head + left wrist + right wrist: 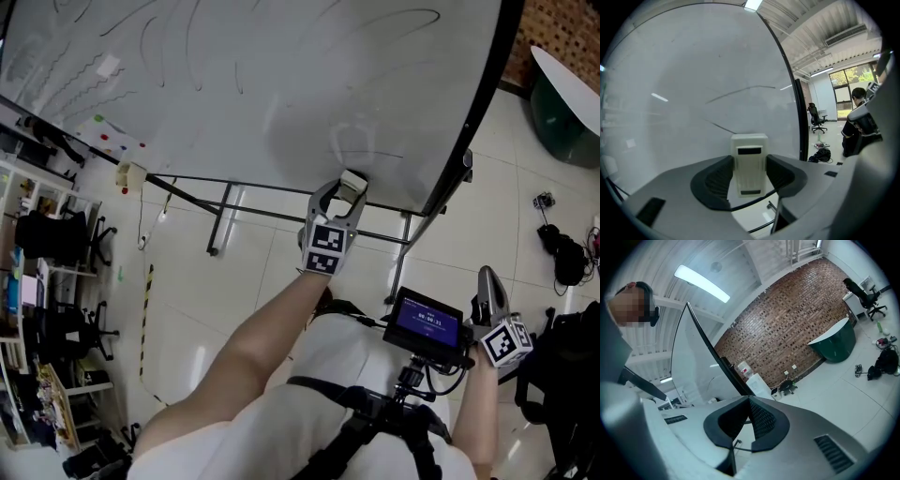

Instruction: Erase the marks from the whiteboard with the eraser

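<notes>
- Head view: whiteboard (281,84) across the upper frame, tilted, with thin curved marks (394,19) near the top edge and a faint loop (352,141) lower down.
- Just below centre, left gripper (345,192) up on an outstretched arm (253,347), fingers clamped on the pale eraser (353,181). Eraser at the board's lower part, just under the faint loop; contact with the surface not clear from here.
- Lower right, right gripper (487,279) low beside a small lit screen (427,323), well apart from the board.
- Under the board, black stand legs (225,211) on pale floor tiles (187,300). Office chairs (56,234) at the left edge, a green desk (562,103) in the upper right corner.
- Left gripper view: eraser upright in the lower centre, pinched between the two black pads (717,180), one on each side.
- Behind it, the board surface over most of the frame, with one thin dark line (740,91) across the middle and the black board edge (799,117) running down right of centre.
- Far right, a swivel chair (816,119), a bag (821,153) on the floor and a person (858,117) in dark clothes.
- Right gripper view: fingers pressed together at their tips in the lower centre, nothing between them.
- Behind, the board seen edge-on at the left, a brick wall (797,319) across the centre, a ceiling light (701,283) in the upper left.
</notes>
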`<action>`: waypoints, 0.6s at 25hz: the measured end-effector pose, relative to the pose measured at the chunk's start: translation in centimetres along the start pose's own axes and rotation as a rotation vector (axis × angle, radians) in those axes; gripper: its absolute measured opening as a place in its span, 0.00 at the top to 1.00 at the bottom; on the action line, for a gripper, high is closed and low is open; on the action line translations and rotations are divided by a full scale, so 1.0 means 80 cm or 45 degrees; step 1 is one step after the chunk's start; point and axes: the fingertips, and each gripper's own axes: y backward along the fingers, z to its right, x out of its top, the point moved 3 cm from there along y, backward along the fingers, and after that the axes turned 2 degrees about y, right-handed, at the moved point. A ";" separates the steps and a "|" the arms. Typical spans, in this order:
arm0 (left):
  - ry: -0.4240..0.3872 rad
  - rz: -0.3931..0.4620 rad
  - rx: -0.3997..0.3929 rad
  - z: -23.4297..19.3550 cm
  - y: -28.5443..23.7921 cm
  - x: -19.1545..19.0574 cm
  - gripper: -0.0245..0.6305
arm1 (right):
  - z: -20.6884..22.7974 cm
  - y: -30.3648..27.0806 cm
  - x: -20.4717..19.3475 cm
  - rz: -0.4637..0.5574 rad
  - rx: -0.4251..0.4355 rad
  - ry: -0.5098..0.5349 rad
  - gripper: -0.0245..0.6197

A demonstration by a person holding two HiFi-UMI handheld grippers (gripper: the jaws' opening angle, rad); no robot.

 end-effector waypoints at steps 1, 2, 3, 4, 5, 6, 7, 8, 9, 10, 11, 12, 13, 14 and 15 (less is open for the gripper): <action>-0.016 0.020 0.018 -0.008 0.008 0.013 0.59 | -0.002 0.000 0.002 0.002 0.007 -0.004 0.94; -0.032 0.044 0.030 -0.018 0.017 0.027 0.59 | -0.004 -0.002 0.005 0.003 0.012 -0.005 0.94; -0.041 0.072 0.040 -0.030 0.027 0.041 0.59 | -0.008 -0.005 0.005 0.002 0.021 -0.007 0.94; -0.037 0.106 0.052 -0.046 0.037 0.055 0.59 | -0.014 -0.011 0.005 0.003 0.030 -0.009 0.93; -0.023 0.143 0.074 -0.065 0.048 0.067 0.59 | -0.021 -0.020 0.003 0.007 0.037 -0.009 0.94; -0.005 0.179 0.109 -0.088 0.060 0.077 0.59 | -0.028 -0.030 0.000 0.015 0.043 -0.009 0.94; 0.011 0.212 0.157 -0.112 0.072 0.085 0.59 | -0.034 -0.040 -0.005 0.022 0.051 -0.012 0.94; 0.020 0.241 0.214 -0.136 0.084 0.092 0.59 | -0.039 -0.050 -0.011 0.026 0.061 -0.015 0.94; 0.021 0.263 0.269 -0.158 0.094 0.098 0.59 | -0.046 -0.060 -0.015 0.024 0.069 -0.015 0.94; 0.012 0.276 0.313 -0.174 0.102 0.102 0.59 | -0.053 -0.067 -0.018 0.016 0.074 -0.012 0.94; -0.003 0.282 0.338 -0.183 0.106 0.105 0.59 | -0.058 -0.073 -0.020 0.006 0.078 -0.008 0.94; -0.017 0.282 0.350 -0.185 0.107 0.106 0.59 | -0.061 -0.076 -0.021 -0.003 0.082 -0.006 0.94; -0.027 0.282 0.356 -0.179 0.105 0.107 0.59 | -0.062 -0.076 -0.020 -0.010 0.086 -0.006 0.94; -0.029 0.280 0.362 -0.168 0.103 0.108 0.59 | -0.061 -0.074 -0.018 -0.013 0.088 -0.006 0.94; -0.019 0.279 0.372 -0.155 0.100 0.111 0.59 | -0.059 -0.069 -0.013 -0.015 0.091 -0.006 0.94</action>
